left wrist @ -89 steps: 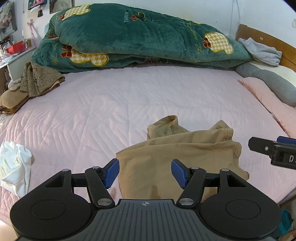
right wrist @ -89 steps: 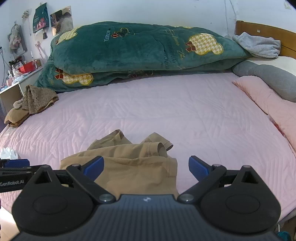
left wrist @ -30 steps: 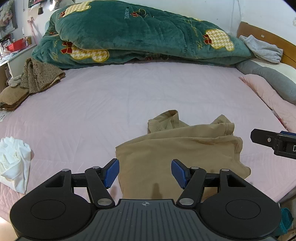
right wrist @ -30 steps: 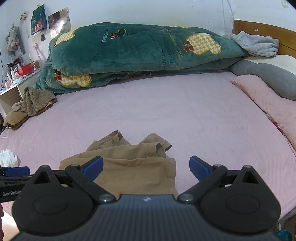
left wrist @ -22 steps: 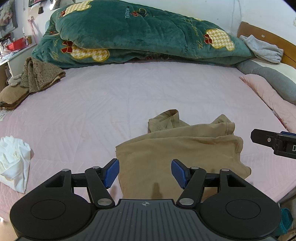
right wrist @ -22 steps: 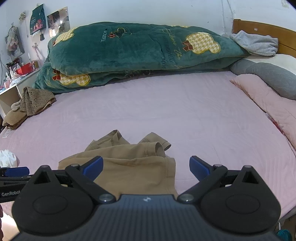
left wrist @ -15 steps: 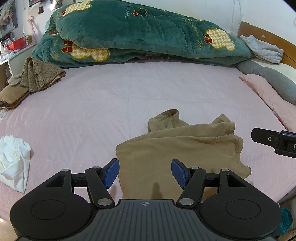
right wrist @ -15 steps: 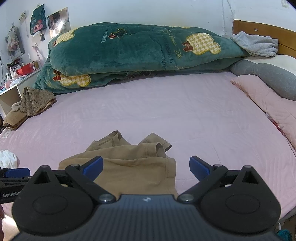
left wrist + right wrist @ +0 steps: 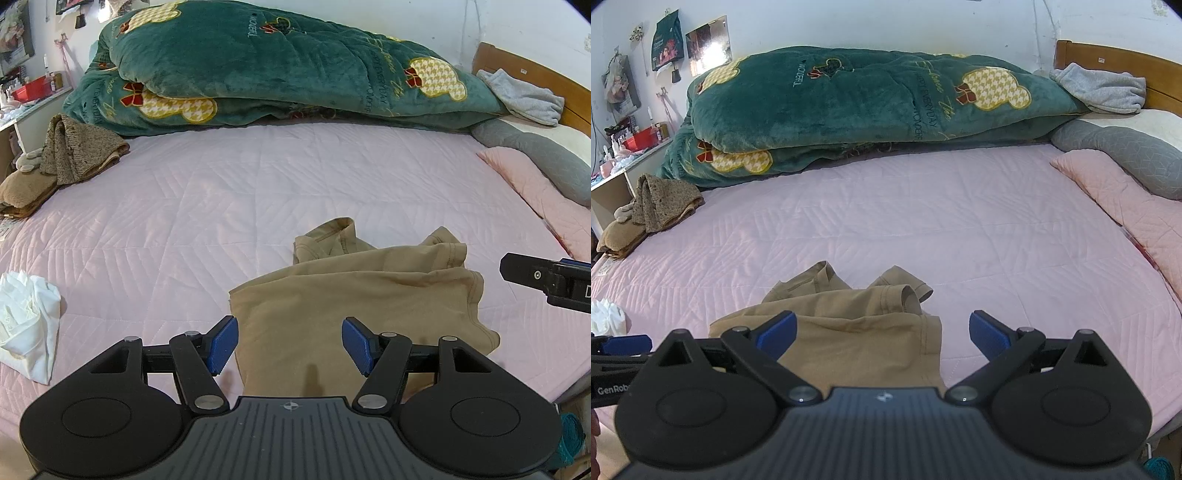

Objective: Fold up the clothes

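"GenRob" reads on the left gripper (image 9: pixel 613 369); left gripper and right gripper (image 9: pixel 882 332) both gape empty above the tan garment (image 9: pixel 351 295); green blanket (image 9: pixel 868 103) at 12 o'clock reads "WONDERFUL EVERYDAY".

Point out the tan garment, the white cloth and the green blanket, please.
tan garment (image 9: pixel 351 295), left wrist view, flat middle panel.
white cloth (image 9: pixel 27 325), left wrist view, crumpled centre.
green blanket (image 9: pixel 868 99), right wrist view, top fold.

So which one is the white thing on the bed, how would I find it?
Start at the big pink bed and go to its near left edge, left of the tan clothes. The crumpled white cloth lies there alone, the only white piece.
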Available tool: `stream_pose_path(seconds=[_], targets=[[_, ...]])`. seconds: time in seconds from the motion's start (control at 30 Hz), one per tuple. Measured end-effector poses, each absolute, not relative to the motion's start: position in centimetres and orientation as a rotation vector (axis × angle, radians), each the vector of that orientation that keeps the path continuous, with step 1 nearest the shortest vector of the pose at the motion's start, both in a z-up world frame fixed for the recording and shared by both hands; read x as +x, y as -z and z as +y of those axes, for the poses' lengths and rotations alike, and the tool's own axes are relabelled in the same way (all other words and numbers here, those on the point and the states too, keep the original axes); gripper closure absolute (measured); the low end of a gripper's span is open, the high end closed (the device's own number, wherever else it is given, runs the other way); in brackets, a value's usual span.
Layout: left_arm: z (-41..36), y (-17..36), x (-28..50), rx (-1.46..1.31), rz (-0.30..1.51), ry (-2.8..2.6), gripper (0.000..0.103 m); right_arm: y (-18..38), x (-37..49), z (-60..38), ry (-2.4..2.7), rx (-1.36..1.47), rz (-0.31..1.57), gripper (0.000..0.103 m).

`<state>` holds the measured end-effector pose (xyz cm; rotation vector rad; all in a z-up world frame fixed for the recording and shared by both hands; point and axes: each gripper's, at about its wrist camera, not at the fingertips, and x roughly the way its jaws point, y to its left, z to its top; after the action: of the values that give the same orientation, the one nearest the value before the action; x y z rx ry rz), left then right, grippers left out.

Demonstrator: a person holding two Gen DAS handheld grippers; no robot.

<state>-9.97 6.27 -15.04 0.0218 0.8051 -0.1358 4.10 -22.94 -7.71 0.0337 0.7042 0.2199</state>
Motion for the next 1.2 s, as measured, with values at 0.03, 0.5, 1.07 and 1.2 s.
stream_pose_path(seconds=[0.03, 0.5, 1.07, 1.2], targets=[[6.3, 15.0, -10.0, 0.022, 0.805, 0.136, 0.039, 7.7, 4.1, -22.9, -0.22, 0.034, 0.704, 0.002], [6.3, 15.2, -10.2, 0.034, 0.812, 0.132, 0.039, 8.0, 4.0, -23.1, -0.218, 0.034, 0.711, 0.002], [7.0, 14.9, -10.4, 0.029, 0.806, 0.124, 0.039, 8.3, 3.6, -23.8, -0.206, 0.041, 0.716, 0.002], [6.9, 14.9, -10.4, 0.028, 0.807, 0.126, 0.039, 8.2, 3.6, -23.9, -0.202, 0.041, 0.715, 0.002]])
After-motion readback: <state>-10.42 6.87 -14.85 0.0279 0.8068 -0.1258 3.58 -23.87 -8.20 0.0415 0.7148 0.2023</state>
